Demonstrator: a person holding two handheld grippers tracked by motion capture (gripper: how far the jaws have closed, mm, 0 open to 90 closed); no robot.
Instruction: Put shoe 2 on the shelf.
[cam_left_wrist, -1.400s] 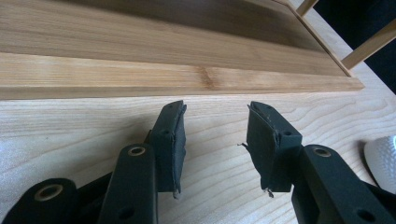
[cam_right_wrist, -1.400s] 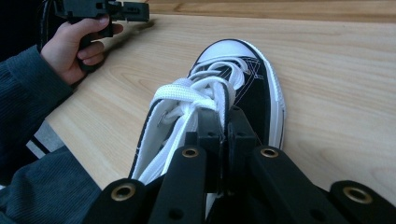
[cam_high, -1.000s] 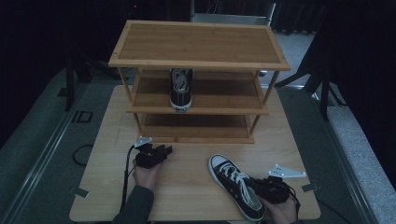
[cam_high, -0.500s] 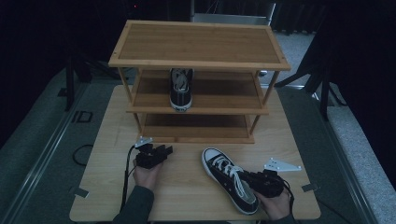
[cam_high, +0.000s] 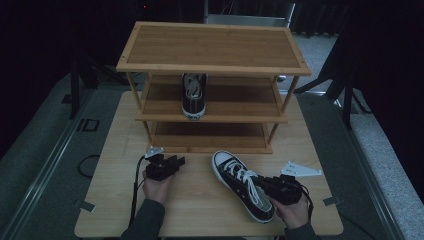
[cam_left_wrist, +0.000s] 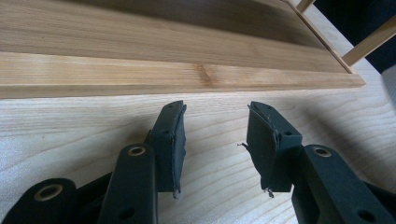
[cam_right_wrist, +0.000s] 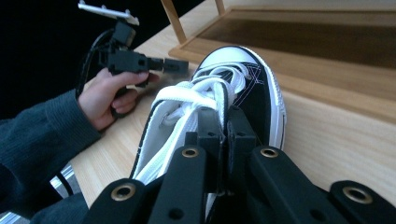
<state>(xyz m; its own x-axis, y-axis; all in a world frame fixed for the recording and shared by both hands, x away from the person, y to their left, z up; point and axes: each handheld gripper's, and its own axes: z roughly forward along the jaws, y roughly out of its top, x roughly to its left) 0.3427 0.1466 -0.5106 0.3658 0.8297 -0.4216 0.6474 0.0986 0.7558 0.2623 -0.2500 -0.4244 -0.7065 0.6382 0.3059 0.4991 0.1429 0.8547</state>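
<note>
Black sneaker (cam_high: 243, 184) lies on table (cam_high: 200, 210) just in front of rack (cam_high: 212, 90), toe twd rack's bottom shelf. Right gripper (cam_high: 274, 186) clenched on its side wall by the laces. Rack's mid shelf holds 2nd sneaker (cam_high: 194, 95). Left gripper (cam_high: 176, 162) w/ jaws apart, gripping nothing, left of shoe; left gripper view shows bottom shelf edge close up.

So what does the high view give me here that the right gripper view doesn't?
High view: the whole three-tier shoe rack with a second sneaker on its middle shelf, and the table edges. Right gripper view: the right gripper with jaws pinched on the sneaker's side wall by the laces. Both: that sneaker on the table, the left gripper in its hand, and the rack's bottom shelf.
</note>
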